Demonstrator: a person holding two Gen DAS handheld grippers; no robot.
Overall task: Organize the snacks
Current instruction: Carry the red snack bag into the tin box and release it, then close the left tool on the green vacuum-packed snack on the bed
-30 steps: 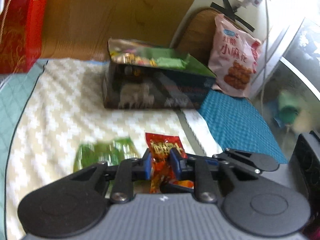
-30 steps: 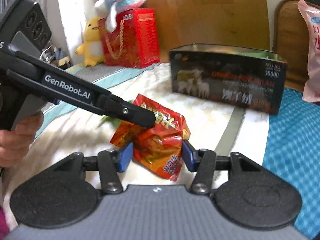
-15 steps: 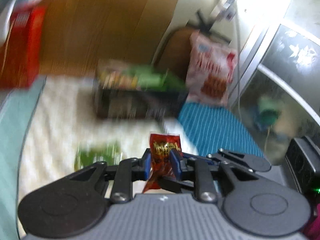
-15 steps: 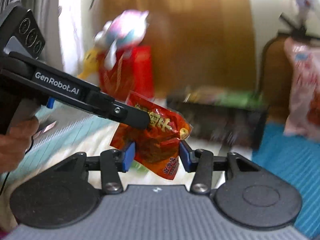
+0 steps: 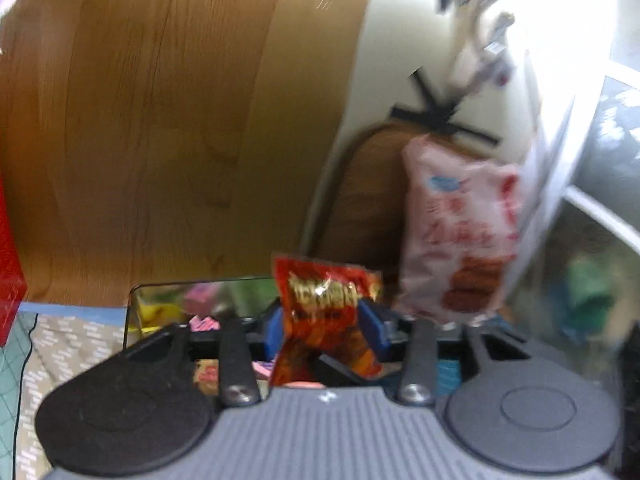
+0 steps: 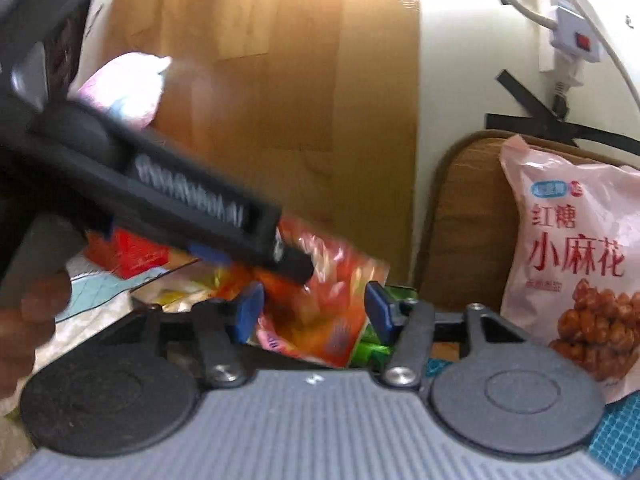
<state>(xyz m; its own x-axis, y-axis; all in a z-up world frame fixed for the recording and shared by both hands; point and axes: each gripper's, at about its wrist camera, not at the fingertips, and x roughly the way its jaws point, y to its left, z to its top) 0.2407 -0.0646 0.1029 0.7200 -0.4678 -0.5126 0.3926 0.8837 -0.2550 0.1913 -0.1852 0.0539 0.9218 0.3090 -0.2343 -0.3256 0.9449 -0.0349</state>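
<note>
Left wrist view: left gripper (image 5: 325, 326) has the red snack packet (image 5: 325, 312) between its blue pads (image 5: 273, 327). Jaws have just been opening, and with the blur I can't tell if the pads still press on the packet. It stands upright in the gap, its top edge clear above the fingers. Directly behind and below is the open snack box (image 5: 168, 308); the near rim shows at left with mixed wrappers inside. The pink bag (image 5: 460, 236) leans on a brown cushion (image 5: 360, 200) just right of the box, close to the gripper's right finger. Patterned blanket (image 5: 68, 344) at left is free room. A red box edge (image 5: 8, 280) sits at the far left.

Right wrist view: right gripper (image 6: 314, 312) jaws spread, also just opening, the same red packet (image 6: 328, 304) between them. The left pad looks clear of the packet; the right-pad contact is unclear. The left gripper's black finger (image 6: 256, 240) comes in from the left onto the packet's top. The packet hangs over the box (image 6: 160, 296); green wrappers (image 6: 372, 348) are below it. The pink bag (image 6: 580, 264) is near on the right. A hand (image 6: 28, 320) shows at the left edge.
</note>
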